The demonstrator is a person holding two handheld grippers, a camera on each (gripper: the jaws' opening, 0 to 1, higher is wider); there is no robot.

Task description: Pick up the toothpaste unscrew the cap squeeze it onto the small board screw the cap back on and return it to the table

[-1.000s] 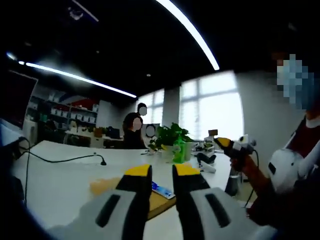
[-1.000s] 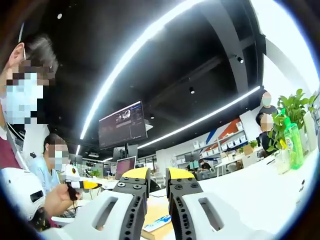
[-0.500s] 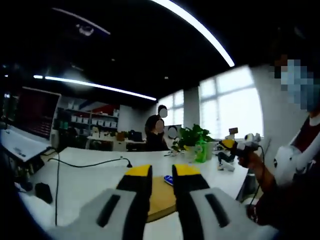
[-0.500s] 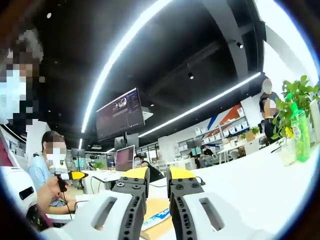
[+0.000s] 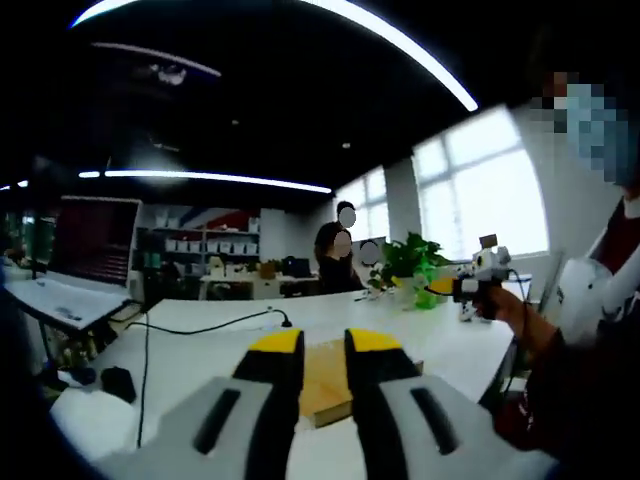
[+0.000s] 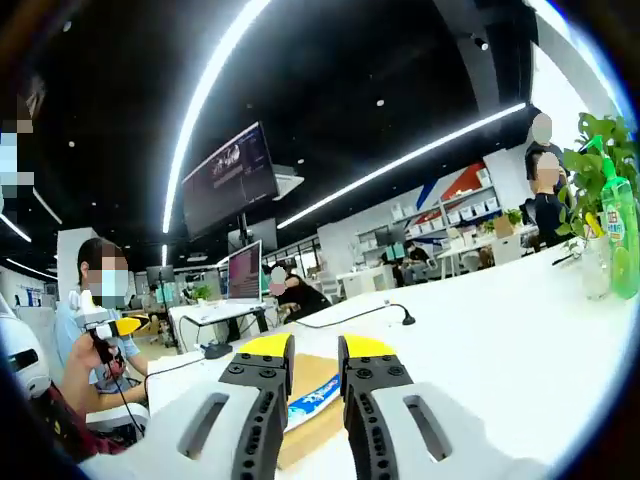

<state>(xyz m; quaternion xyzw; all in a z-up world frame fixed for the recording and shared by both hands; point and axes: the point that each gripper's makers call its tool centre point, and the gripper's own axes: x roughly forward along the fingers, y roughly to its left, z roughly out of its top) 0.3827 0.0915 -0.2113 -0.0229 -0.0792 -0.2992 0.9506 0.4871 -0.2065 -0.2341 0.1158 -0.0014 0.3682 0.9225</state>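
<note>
**Right gripper view: toothpaste dead ahead**

Right gripper view puts the blue-and-white toothpaste tube (image 6: pixel 312 397) on the light wooden board (image 6: pixel 310 400), bottom centre, just beyond my right gripper (image 6: pixel 313 348), long axis slanting up-right. Jaws narrowly parted, holding nothing; I judge the right one nearer.

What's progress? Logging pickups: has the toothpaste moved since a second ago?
No. The toothpaste still lies on the wooden board in the right gripper view; the camera shifted.
</note>
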